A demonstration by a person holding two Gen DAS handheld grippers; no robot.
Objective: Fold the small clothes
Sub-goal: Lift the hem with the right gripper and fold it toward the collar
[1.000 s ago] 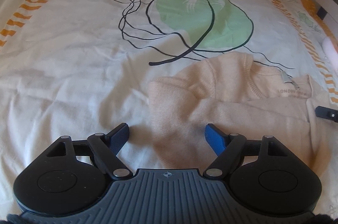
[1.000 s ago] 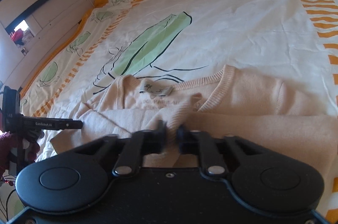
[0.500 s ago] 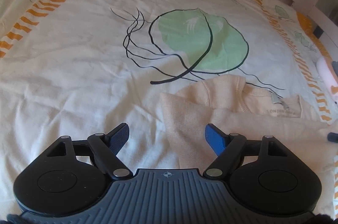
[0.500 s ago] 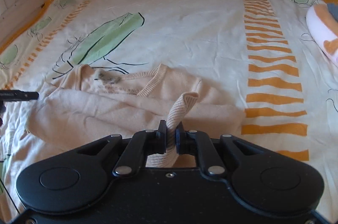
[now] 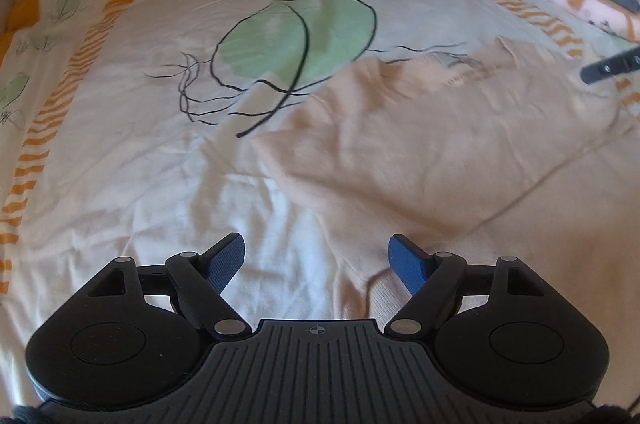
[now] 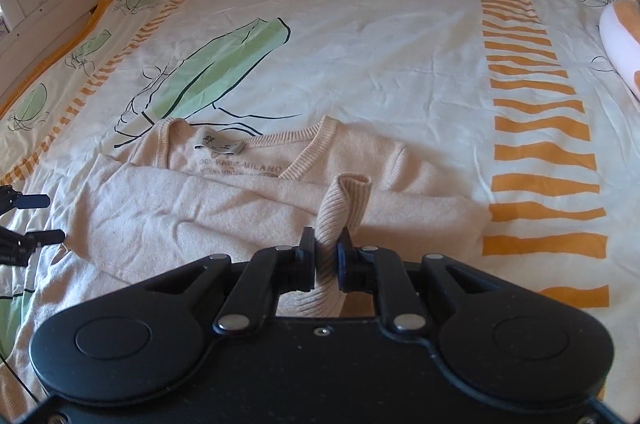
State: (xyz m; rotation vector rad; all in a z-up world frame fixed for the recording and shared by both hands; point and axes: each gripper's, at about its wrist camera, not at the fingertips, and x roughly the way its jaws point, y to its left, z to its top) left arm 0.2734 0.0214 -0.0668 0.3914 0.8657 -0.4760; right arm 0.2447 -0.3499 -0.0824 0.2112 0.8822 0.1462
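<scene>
Your left gripper (image 5: pixel 316 258) hangs over the sheet (image 5: pixel 120 159) with its blue pads (image 5: pixel 226 258) spread wide and nothing between them; the near left edge of the sweater (image 5: pixel 420 151) lies just under and ahead of the right pad, not touched as far as you can tell. The sweater is beige, spread flat on the bed sheet with its neckline away from you, a sleeve folded across the body. In the right wrist view the label (image 6: pixel 219 146) sits inside the collar, left of centre, and the folded sleeve runs left to right across the chest. Your right gripper (image 6: pixel 325 260) has the ribbed cuff (image 6: pixel 340 212) standing up between its pads; the jaws are narrow and easing open, the cuff still pinched where it passes through, its free end curling over above the fingers. Further right, orange stripes (image 6: pixel 540 151) run down the sheet, and a pink and orange cushion (image 6: pixel 620 39) lies at the far right edge.
</scene>
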